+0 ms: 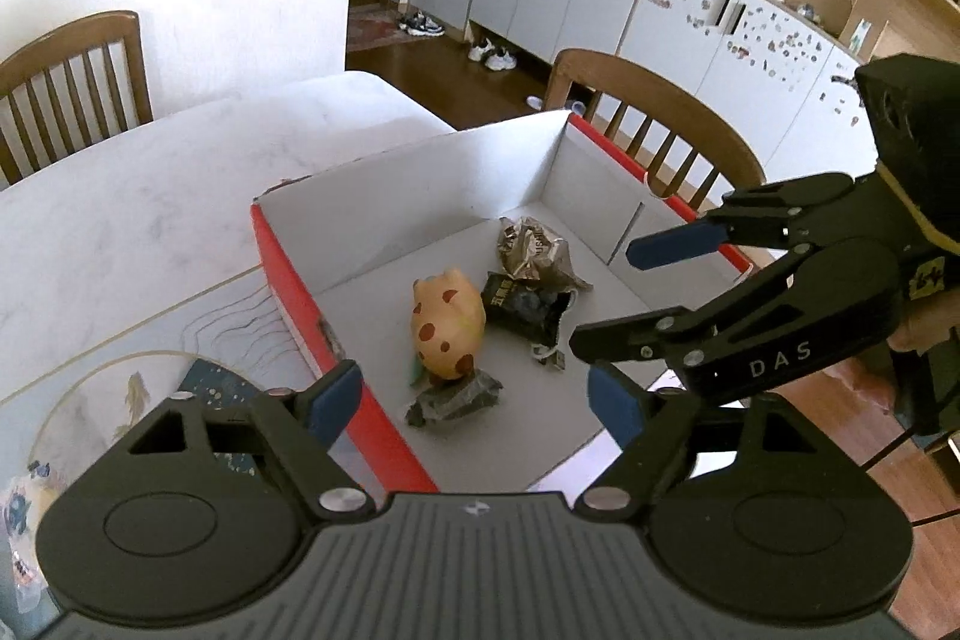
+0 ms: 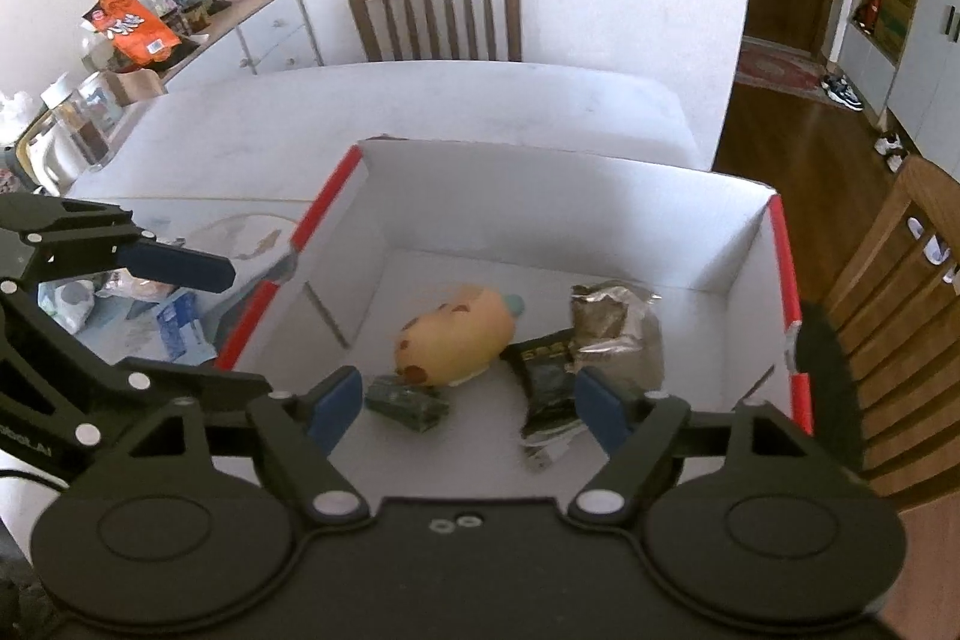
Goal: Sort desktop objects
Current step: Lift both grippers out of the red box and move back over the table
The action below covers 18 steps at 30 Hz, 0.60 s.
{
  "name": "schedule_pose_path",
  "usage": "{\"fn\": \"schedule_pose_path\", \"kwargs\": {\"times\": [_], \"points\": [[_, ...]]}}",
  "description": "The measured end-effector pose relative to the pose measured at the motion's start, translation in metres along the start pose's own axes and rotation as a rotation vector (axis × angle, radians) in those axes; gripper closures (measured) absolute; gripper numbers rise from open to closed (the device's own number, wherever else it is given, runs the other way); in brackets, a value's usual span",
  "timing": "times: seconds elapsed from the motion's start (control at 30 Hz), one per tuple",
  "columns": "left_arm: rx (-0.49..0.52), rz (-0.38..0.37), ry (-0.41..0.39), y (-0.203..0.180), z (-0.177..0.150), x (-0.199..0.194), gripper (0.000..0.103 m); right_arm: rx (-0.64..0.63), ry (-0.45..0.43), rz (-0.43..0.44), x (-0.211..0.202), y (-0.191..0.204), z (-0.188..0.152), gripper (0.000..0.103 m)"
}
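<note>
Left wrist view: left tool (image 1: 474, 400) hangs over the near edge of the box (image 1: 288, 268), jaws wide apart, nothing between them.
Right tool (image 1: 612, 316): enters from the right above the box, jaws spread, empty.
Right wrist view: right tool (image 2: 471, 409) also gapes wide over the box floor, pads clear of everything.
Box: red-edged, white inside, on the desk (image 1: 150, 196).
Toy (image 1: 447, 325): spotted, yellow, lying mid-box.
Black packet (image 1: 525, 307): touching the toy's right side.
Silver wrapper (image 1: 534, 247): crumpled, just beyond the black packet.
Dark wrapper (image 1: 453, 400): small, nearest, just in front of the toy.
Chair (image 1: 654, 124): behind the box's far right wall.
</note>
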<state>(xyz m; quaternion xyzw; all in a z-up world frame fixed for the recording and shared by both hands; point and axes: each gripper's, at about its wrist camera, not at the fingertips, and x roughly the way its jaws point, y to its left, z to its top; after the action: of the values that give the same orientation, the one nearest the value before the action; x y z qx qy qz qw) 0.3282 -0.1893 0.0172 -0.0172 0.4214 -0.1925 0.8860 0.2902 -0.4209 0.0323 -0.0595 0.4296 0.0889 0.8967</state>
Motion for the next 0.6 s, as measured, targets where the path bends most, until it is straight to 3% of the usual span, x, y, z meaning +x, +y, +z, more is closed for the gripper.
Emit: {"fn": "schedule_pose_path", "kwargs": {"times": [0.17,0.4,0.6], "points": [[-0.021,-0.003,-0.031,0.010,-0.014,-0.018,0.016,-0.001,-0.019,0.014,-0.006,0.018,-0.003,0.015],[-0.091,-0.002,-0.065,0.035,-0.034,-0.044,0.001,-0.009,-0.043,0.022,-0.012,0.049,-0.002,0.011],[-0.105,0.035,-0.082,0.057,-0.052,-0.066,0.000,-0.012,-0.056,0.034,-0.010,0.078,0.001,0.009]]}}
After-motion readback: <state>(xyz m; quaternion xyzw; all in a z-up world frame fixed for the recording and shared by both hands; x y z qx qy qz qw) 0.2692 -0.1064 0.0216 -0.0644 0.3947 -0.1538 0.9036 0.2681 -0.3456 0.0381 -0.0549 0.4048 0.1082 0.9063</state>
